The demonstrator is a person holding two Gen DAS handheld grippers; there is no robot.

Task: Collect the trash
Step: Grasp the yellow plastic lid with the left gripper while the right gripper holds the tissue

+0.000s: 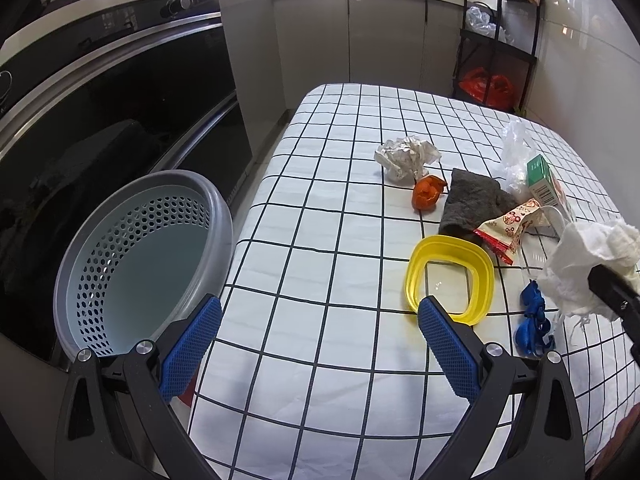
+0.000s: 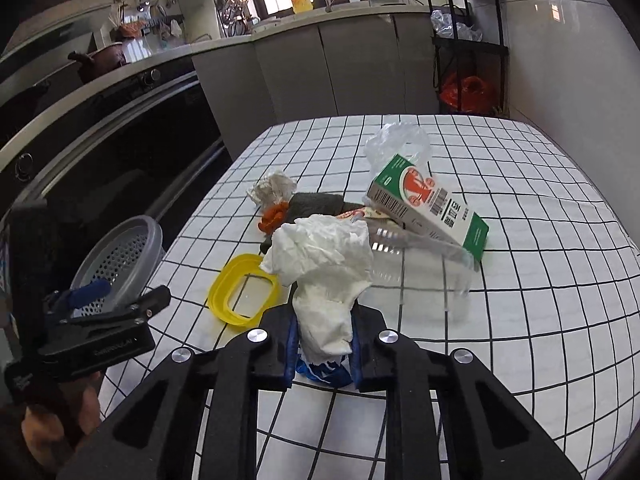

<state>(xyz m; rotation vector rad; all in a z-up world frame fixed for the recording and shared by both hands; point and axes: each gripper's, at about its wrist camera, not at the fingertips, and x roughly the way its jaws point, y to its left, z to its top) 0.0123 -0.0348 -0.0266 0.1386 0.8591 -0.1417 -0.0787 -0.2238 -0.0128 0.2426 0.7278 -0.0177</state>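
Observation:
My right gripper [image 2: 324,340] is shut on a crumpled white paper towel [image 2: 324,264], held above the checked table; it shows in the left wrist view [image 1: 588,268] too. My left gripper [image 1: 320,320] is open and empty over the table's left edge, beside a grey perforated bin [image 1: 140,260] standing off the table. On the table lie a yellow lid [image 1: 450,280], an orange peel [image 1: 428,194], a foil ball [image 1: 404,156], a grey cloth [image 1: 472,204], a red snack wrapper [image 1: 508,228], a green and white carton [image 2: 428,204], a clear bag [image 2: 396,144] and a blue scrap [image 1: 532,320].
A black oven front [image 1: 100,120] runs along the left behind the bin. Grey cabinets [image 1: 348,32] stand at the back. A black metal shelf [image 1: 500,40] with bags stands at the back right by the wall. The checked tablecloth [image 1: 320,240] has bare cloth at its near left.

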